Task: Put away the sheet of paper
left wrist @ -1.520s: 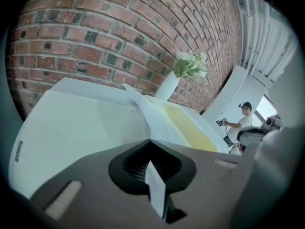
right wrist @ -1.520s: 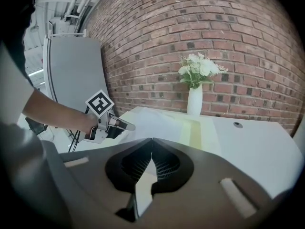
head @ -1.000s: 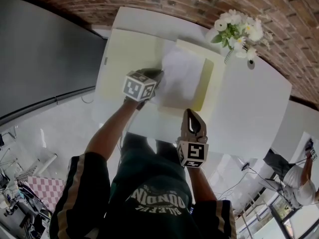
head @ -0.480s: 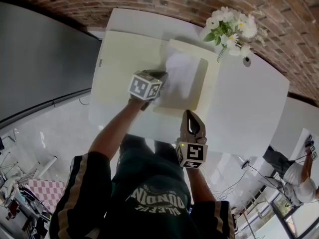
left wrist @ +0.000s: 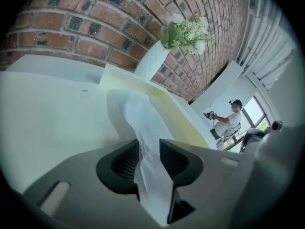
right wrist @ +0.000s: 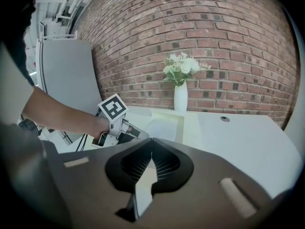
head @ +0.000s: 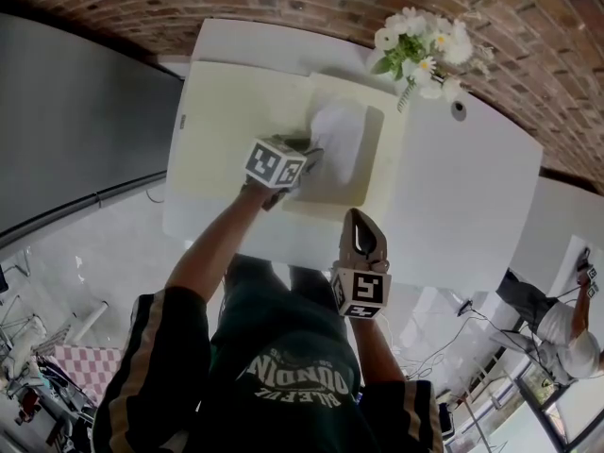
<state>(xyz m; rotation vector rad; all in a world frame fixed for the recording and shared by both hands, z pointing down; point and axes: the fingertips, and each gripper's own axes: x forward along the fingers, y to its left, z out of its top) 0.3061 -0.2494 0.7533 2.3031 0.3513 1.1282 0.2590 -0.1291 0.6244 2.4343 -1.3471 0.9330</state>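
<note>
Paper: the white sheet of paper (head: 338, 140) lies on the right leaf of the open pale-yellow folder (head: 236, 111), just beside its centre fold, and it's rumpled and humped rather than flat.
Folder: spread open along the left edge of the white table (head: 462, 187), reaching up to the far edge.
Left gripper: the left gripper (head: 307, 154) sits over the centre fold and its jaws have just been opening. They stand wide now, and the sheet's near edge runs through the gap without being pinched.
Right gripper: the right gripper (head: 361, 220) hangs by the table's near edge, jaws pressed together on nothing.
Step, as I read it: the sheet is let go inside, but the folder isn't closed yet.
Risk one: paper is threaded between the ribbed pads, so pulling the left gripper straight back could snag it and drag it off the leaf.
Risk two: that hump means folding the left leaf over could crease the sheet or leave an edge poking out.
Risk three: the vase of flowers (head: 420, 50) stands just beside the folder's far right corner, so a wide swing of leaf or gripper could tip it.
</note>
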